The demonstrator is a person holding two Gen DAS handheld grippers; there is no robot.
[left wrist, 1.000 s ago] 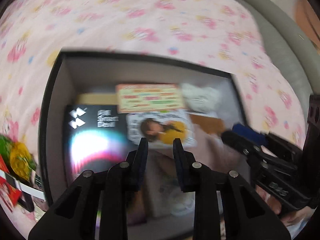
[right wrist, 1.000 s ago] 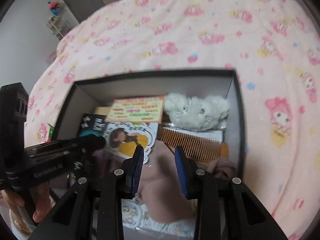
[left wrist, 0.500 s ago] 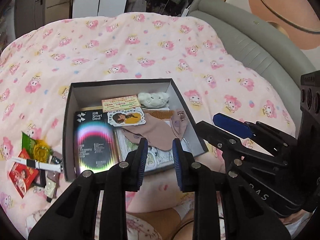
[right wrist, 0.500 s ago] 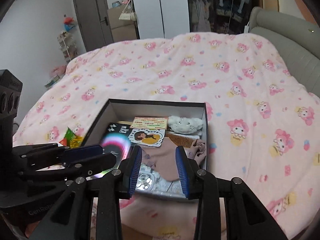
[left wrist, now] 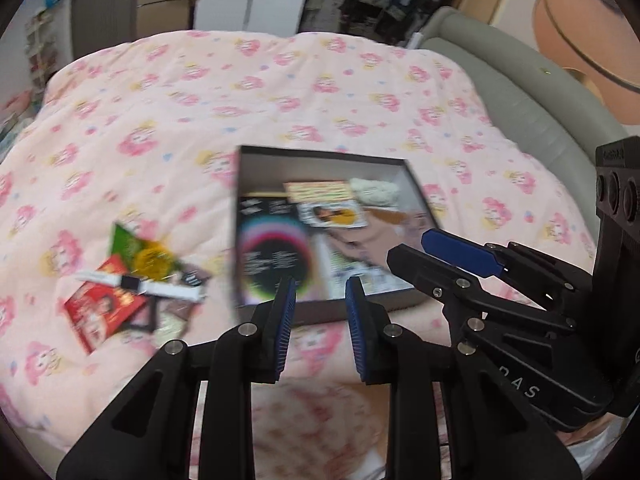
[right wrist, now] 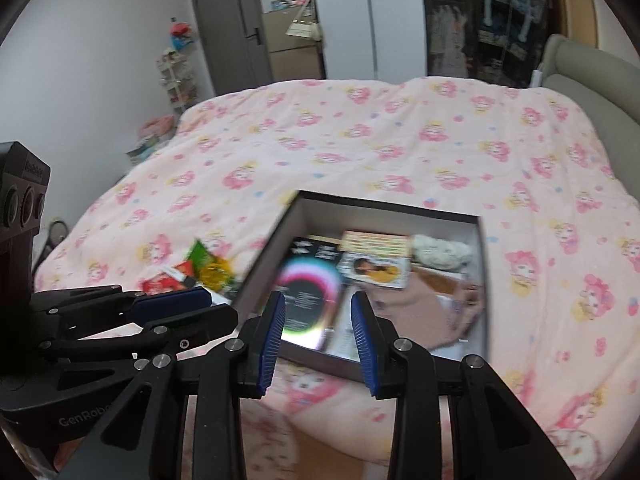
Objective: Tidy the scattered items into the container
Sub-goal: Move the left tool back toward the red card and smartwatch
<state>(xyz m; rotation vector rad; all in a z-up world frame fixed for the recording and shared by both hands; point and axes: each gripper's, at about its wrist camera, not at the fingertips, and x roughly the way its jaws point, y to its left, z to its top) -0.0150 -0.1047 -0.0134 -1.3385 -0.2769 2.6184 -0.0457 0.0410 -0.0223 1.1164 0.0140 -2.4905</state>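
Both hand-held grippers have pulled back and up from the box. Left wrist view: the left hand-held gripper (left wrist: 320, 304) hangs partly open, empty, above the box (left wrist: 240, 232) near edge; scattered packets (left wrist: 120, 288) lie left on the bed (left wrist: 280, 92). Right wrist view: the right hand-held gripper (right wrist: 318, 320) is likewise released, holding nothing, the box (right wrist: 384, 368) just beyond it.

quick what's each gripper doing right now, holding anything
Left gripper: open, blue pads apart, nothing between them.
Right gripper: open, nothing held.
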